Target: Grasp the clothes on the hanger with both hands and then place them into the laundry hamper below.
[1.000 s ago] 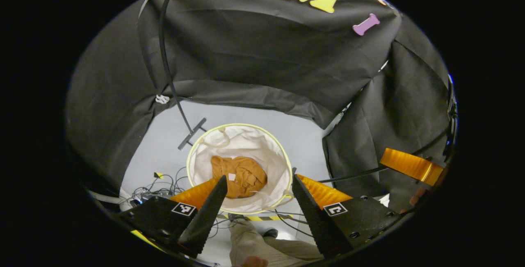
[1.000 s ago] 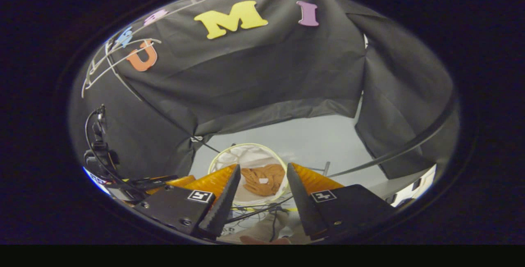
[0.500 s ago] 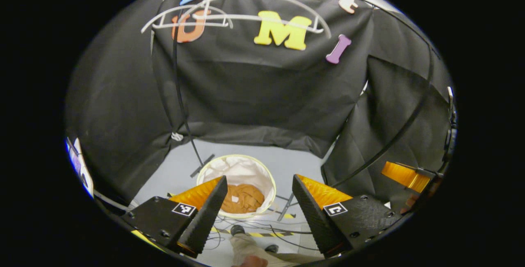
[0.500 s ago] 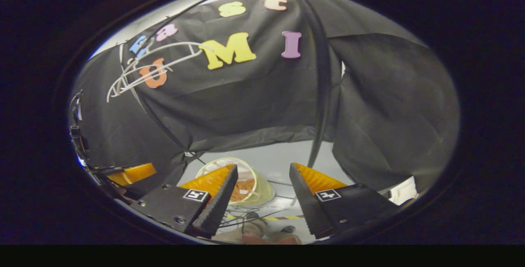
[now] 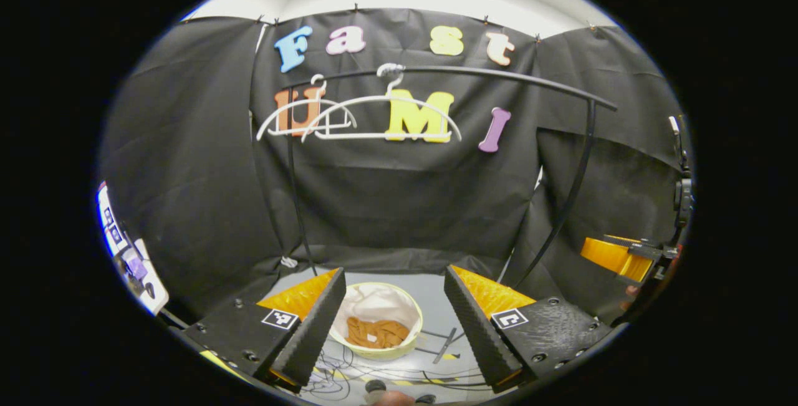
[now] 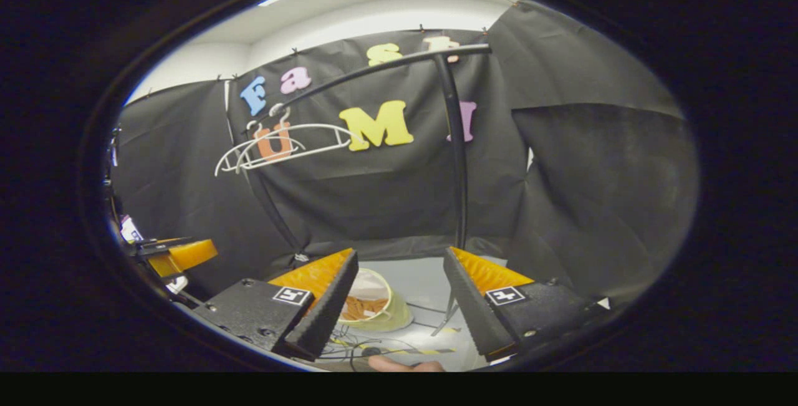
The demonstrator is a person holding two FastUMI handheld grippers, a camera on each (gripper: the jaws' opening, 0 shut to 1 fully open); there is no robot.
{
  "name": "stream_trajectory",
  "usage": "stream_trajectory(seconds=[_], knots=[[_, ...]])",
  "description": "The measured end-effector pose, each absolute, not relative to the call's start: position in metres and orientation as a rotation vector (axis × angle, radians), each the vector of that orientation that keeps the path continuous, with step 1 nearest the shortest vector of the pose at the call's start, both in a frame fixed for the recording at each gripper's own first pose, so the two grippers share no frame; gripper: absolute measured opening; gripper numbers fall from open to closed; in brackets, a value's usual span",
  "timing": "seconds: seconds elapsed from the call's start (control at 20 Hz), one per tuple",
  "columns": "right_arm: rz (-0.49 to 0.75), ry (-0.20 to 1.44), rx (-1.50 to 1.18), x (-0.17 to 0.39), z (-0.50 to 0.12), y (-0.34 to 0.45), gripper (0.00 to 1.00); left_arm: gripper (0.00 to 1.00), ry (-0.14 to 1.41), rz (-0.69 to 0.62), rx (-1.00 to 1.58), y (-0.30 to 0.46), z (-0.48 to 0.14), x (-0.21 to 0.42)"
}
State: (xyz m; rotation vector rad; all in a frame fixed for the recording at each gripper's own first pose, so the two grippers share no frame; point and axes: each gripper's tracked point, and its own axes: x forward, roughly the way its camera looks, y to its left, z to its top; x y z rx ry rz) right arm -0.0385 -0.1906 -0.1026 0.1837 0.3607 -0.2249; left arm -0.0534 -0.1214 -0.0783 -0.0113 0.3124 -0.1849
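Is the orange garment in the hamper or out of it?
In. The orange garment lies crumpled at the bottom of the white laundry hamper, inside its rim.

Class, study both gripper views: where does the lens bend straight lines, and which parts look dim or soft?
Left gripper view: the rail bows into an arc, and the hamper is sharp and evenly lit. Right gripper view: the rail curves too, the picture is dimmer, and the clothes look soft.

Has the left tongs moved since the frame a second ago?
Yes. The left tongs have risen and tilted up: the white round laundry hamper holding the orange-brown garment now looks smaller and lower, and the white hangers have come into sight.
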Motion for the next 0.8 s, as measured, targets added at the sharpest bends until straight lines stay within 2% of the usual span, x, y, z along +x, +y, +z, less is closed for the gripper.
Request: stream_trajectory(seconds=[0.3, 0.5, 0.8], knots=[[-0.259, 0.273, 0.167, -0.047, -0.068, -0.191, 0.88, 0.92, 0.205, -0.175, 0.031, -0.103, -0.041, -0.067], [-0.267, 0.26, 0.173, -0.054, -0.066, -0.185, 0.88, 0.92, 0.136, -0.153, 0.037, -0.083, -0.026, -0.07], [-0.343, 0.177, 0.149, -0.06, -0.051, -0.184, 0.89, 0.92, 0.093, -0.12, 0.067, -0.066, -0.03, -0.07]])
